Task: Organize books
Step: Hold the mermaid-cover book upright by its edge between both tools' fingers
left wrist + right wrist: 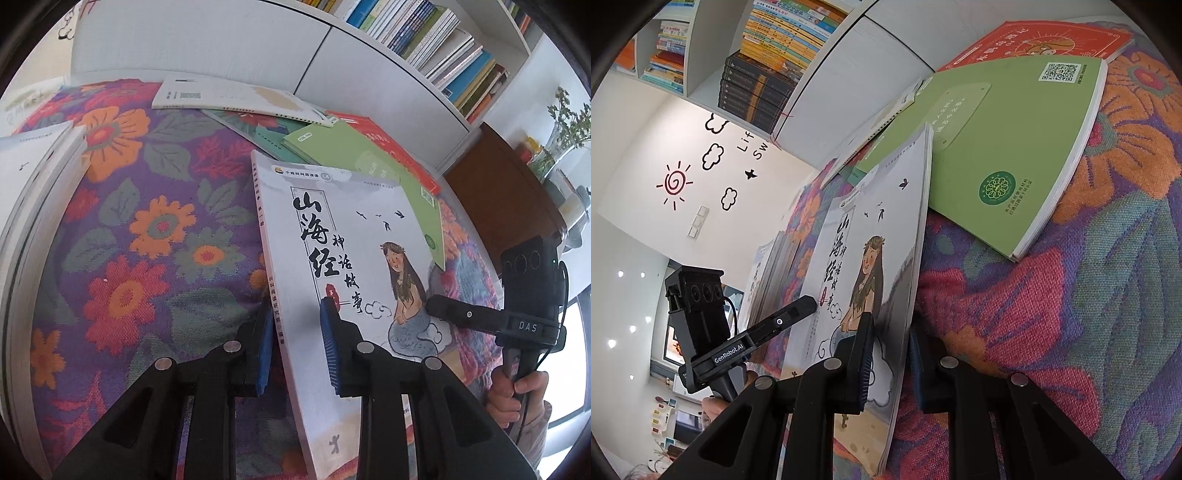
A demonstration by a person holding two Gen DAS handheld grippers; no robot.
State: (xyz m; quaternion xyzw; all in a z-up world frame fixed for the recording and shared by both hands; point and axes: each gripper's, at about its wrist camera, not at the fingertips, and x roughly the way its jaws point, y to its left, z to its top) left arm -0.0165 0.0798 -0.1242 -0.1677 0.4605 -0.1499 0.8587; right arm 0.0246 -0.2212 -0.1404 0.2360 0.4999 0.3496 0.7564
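While both pairs of fingers are clamped on the same white storybook [354,236], the left gripper [295,347] pinching its spine edge and the right gripper [890,365] its open page edge, the book stands tilted up off the flowered cloth [147,229] on the desk. Beyond it, a green book [1008,147], a red book [1045,40] and a white book [236,96] lie scattered at the far side. A stack [33,206] stands at the left, so sorting looks partly done.
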